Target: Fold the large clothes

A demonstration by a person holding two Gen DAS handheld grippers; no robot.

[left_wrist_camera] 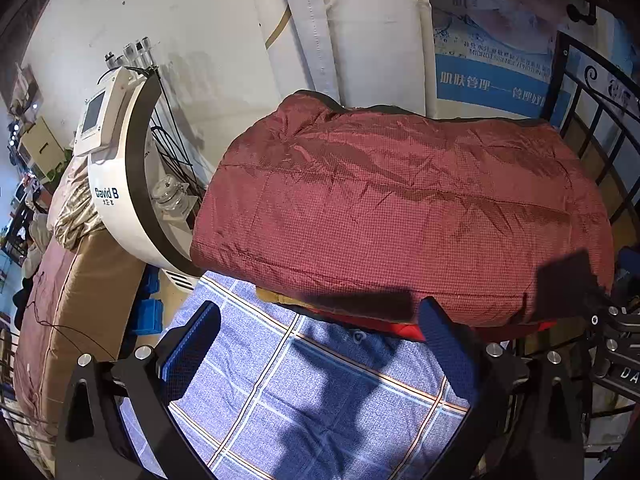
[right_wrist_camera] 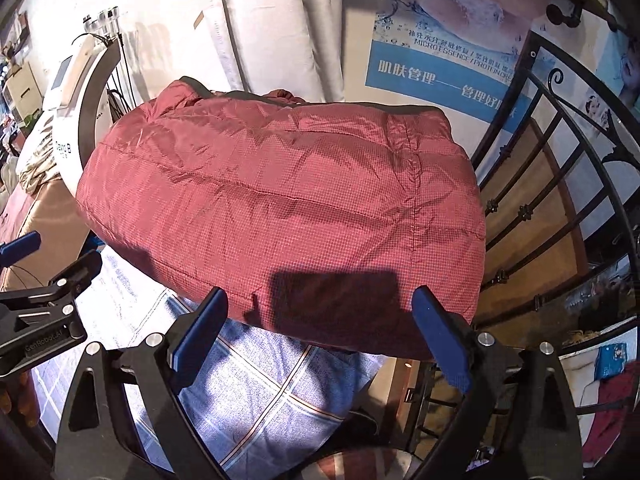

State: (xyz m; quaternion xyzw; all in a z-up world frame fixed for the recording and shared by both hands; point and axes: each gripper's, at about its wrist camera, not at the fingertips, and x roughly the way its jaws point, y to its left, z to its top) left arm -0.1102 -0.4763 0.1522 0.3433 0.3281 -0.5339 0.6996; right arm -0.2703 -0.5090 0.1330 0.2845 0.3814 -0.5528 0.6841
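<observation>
While folded red jacket [left_wrist_camera: 400, 208] is lying bundled on blue plaid sheet [left_wrist_camera: 320, 400], its right edge is overhanging toward black iron railing [right_wrist_camera: 540, 208]; white machine [left_wrist_camera: 120, 184] is crowding left side. Bare sheet is lying open in front. Left gripper [left_wrist_camera: 320, 344] is hovering over sheet, jaws spread, gripping nothing. Right gripper [right_wrist_camera: 320, 328] is hovering at jacket's near hem, jaws spread, empty.

Ahead of me a white wall [left_wrist_camera: 168, 20] carries a blue poster [right_wrist_camera: 440, 68], a black iron railing [right_wrist_camera: 540, 200] curves at right, and hard light shadows the blue plaid sheet [left_wrist_camera: 320, 400].
</observation>
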